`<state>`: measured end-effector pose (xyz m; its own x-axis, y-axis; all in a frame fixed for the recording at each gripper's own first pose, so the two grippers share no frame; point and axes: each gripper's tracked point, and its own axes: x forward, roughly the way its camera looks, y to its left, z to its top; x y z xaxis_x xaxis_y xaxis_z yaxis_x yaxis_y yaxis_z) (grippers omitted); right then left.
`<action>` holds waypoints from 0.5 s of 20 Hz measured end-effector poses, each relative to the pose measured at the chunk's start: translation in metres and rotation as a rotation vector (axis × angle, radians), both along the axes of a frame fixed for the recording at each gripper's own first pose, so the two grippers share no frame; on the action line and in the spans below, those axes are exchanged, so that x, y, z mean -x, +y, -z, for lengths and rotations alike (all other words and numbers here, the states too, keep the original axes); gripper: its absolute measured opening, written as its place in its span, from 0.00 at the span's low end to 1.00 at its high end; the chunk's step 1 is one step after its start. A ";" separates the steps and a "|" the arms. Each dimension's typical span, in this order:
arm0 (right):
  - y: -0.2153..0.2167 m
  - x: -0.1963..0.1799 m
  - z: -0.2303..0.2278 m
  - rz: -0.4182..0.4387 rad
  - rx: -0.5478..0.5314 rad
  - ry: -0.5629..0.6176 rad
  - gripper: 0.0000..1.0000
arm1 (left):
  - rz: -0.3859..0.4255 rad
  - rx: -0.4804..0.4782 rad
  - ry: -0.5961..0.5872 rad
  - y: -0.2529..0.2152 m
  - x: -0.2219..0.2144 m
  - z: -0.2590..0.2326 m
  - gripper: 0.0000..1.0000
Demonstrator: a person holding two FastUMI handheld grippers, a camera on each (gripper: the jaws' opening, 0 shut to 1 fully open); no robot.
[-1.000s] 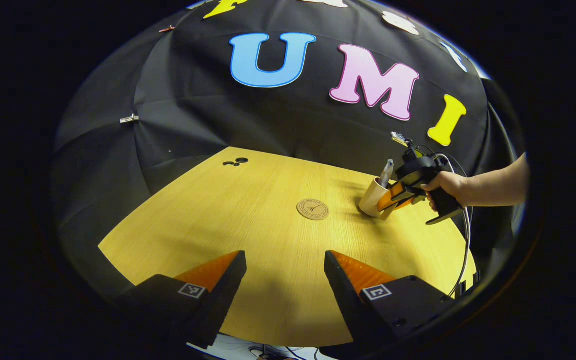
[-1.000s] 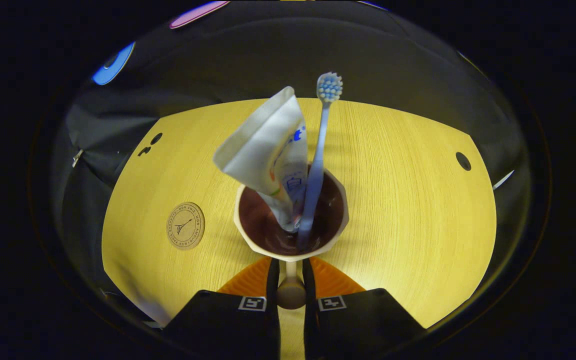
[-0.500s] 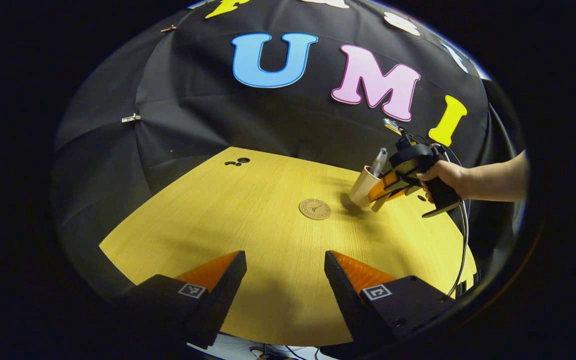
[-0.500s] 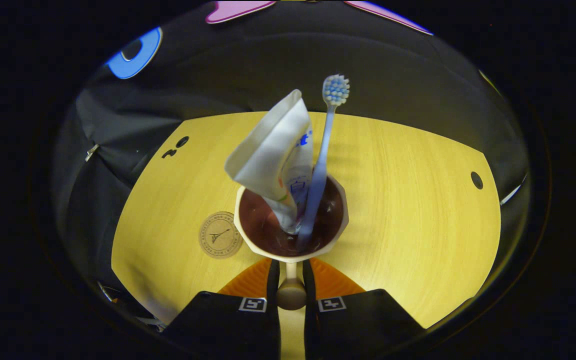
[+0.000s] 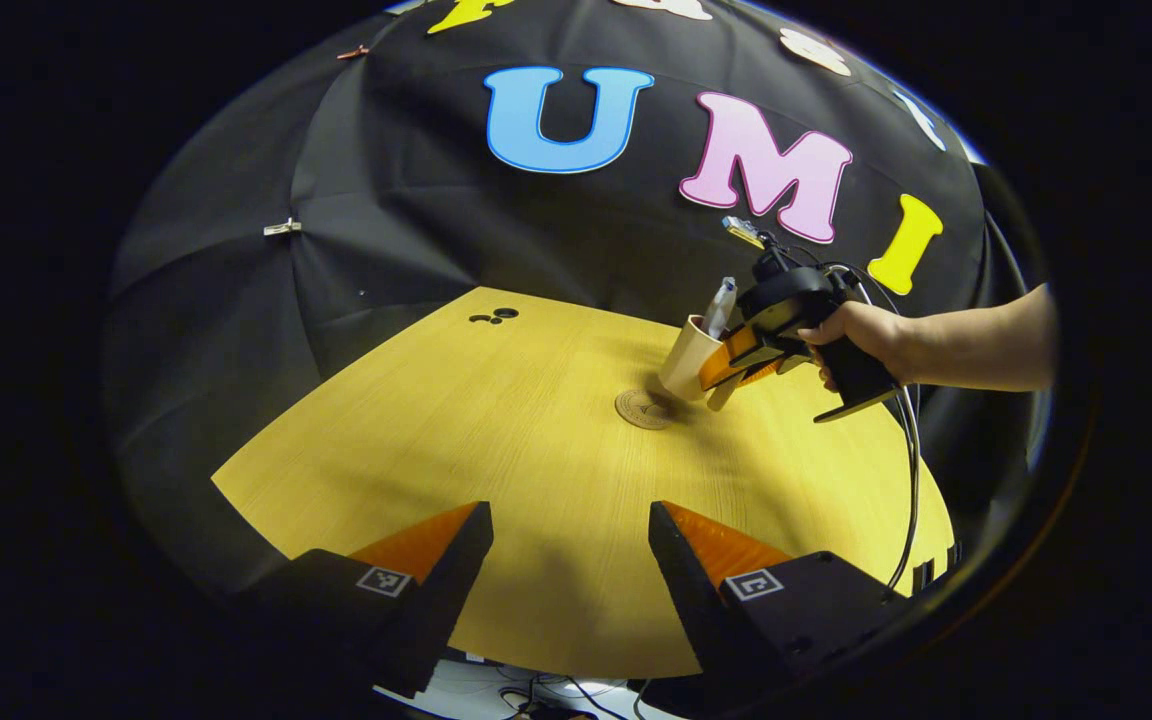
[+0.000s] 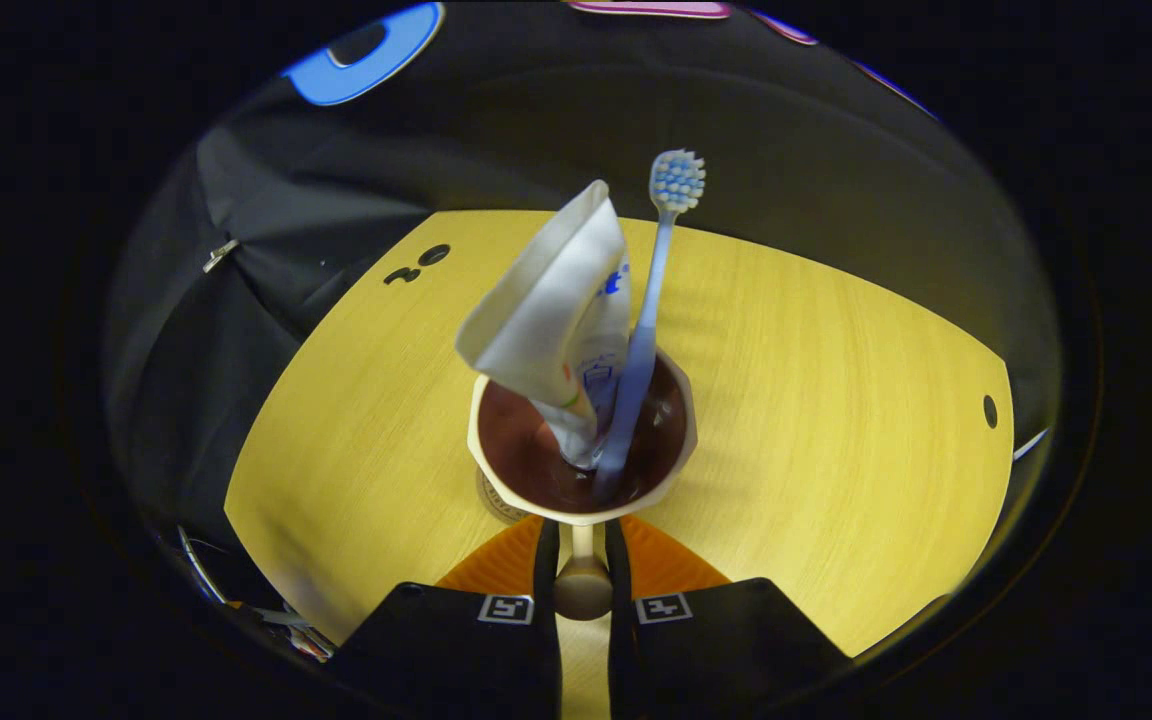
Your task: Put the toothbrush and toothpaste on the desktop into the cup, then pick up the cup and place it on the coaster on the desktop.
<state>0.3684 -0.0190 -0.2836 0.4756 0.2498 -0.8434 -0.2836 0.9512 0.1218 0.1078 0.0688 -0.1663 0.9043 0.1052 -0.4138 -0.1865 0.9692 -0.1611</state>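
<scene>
the cup [image 6: 582,445] hides most of the coaster [image 6: 492,500] beneath it.

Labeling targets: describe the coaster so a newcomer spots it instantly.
Start at the yellow wooden tabletop. Near its middle, just under the cup held by the right gripper, lies the coaster. It is the only flat round disc there, tan with a dark printed emblem.

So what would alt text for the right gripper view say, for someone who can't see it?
A cup holding a toothpaste tube and a toothbrush is gripped by its handle between the right gripper's fingers, above a wooden desk. The edge of a coaster peeks out beneath the cup's left side.
</scene>
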 end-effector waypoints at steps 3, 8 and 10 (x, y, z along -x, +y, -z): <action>0.000 0.001 0.000 -0.028 0.007 0.009 0.22 | -0.016 0.002 0.007 0.003 0.006 0.003 0.98; 0.000 0.003 0.004 -0.069 0.036 0.024 0.22 | -0.035 0.000 0.012 0.008 0.016 0.005 0.98; -0.003 0.002 0.007 -0.083 0.062 0.027 0.22 | -0.041 -0.002 0.012 0.009 0.019 0.005 0.98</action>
